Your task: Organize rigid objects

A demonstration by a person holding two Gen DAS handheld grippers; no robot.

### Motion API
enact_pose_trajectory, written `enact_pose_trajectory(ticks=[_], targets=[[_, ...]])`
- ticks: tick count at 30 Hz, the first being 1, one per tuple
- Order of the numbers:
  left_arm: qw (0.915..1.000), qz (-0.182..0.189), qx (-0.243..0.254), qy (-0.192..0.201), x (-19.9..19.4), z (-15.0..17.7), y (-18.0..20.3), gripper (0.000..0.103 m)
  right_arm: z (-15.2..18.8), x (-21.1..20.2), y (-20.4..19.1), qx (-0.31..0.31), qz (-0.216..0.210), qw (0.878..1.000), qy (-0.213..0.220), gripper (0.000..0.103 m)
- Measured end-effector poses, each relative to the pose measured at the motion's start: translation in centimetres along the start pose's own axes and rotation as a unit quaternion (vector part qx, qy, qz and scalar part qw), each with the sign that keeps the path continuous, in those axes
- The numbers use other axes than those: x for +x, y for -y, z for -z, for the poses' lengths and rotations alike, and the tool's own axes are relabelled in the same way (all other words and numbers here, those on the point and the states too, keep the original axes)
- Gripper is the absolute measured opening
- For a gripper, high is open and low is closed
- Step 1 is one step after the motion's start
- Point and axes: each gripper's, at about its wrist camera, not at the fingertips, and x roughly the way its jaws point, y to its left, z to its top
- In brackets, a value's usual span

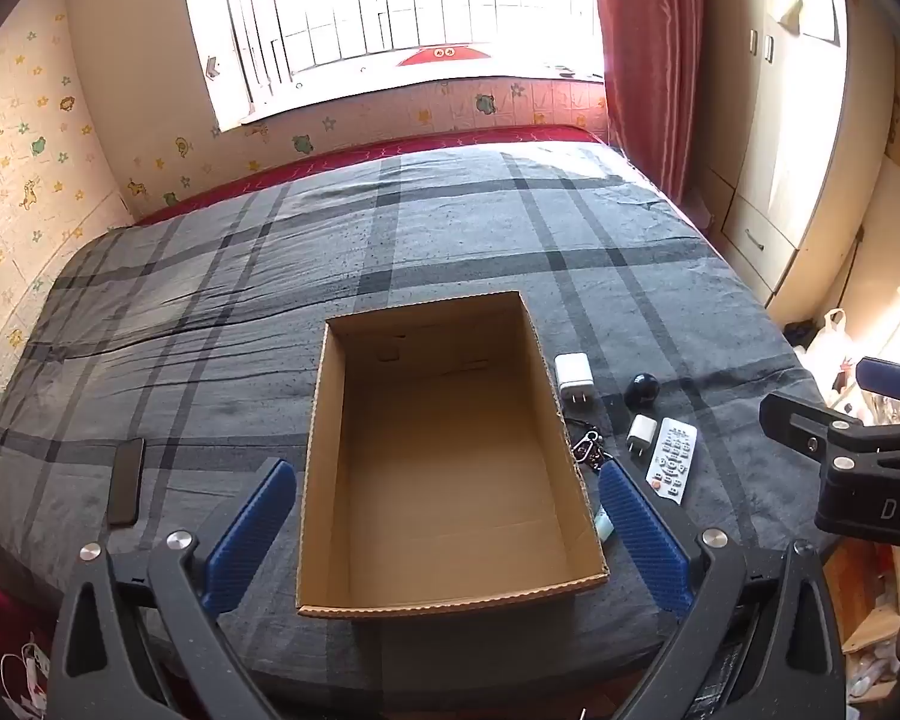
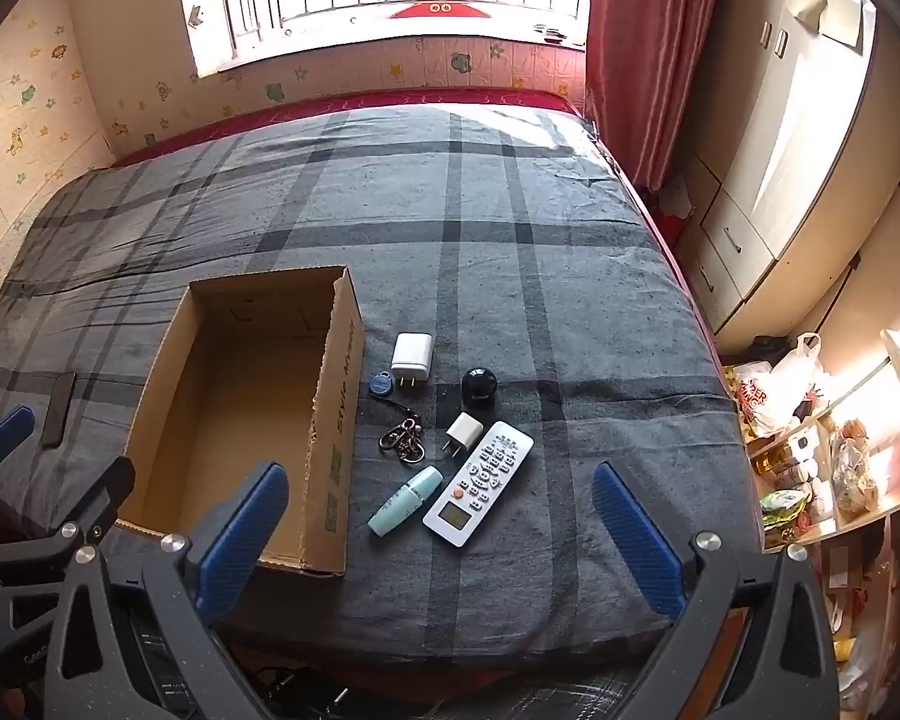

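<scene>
Both wrist views above shared bed [image 1: 210, 276]

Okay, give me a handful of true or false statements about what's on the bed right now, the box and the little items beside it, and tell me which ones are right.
1. The cardboard box has nothing in it. True.
2. The remote control lies inside the box. False: it lies on the blanket, to the right of the box.
3. The right gripper is shut on the mint green tube. False: its jaws are wide open and hold nothing.
4. Two white chargers, the larger charger and the smaller charger, lie on the blanket. True.
5. The left gripper is open, with the box ahead of it. True.
</scene>
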Motion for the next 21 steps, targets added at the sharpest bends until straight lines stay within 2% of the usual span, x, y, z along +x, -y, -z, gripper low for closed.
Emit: enact_pose_trajectory(ticks=[21], targets=[[1.0, 0.003, 0.0, 0.003, -0.03, -0.22, 0.76, 0.103, 0.06, -0.27, 0.62, 0.005, 0.0, 1.0, 0.006, 0.103]])
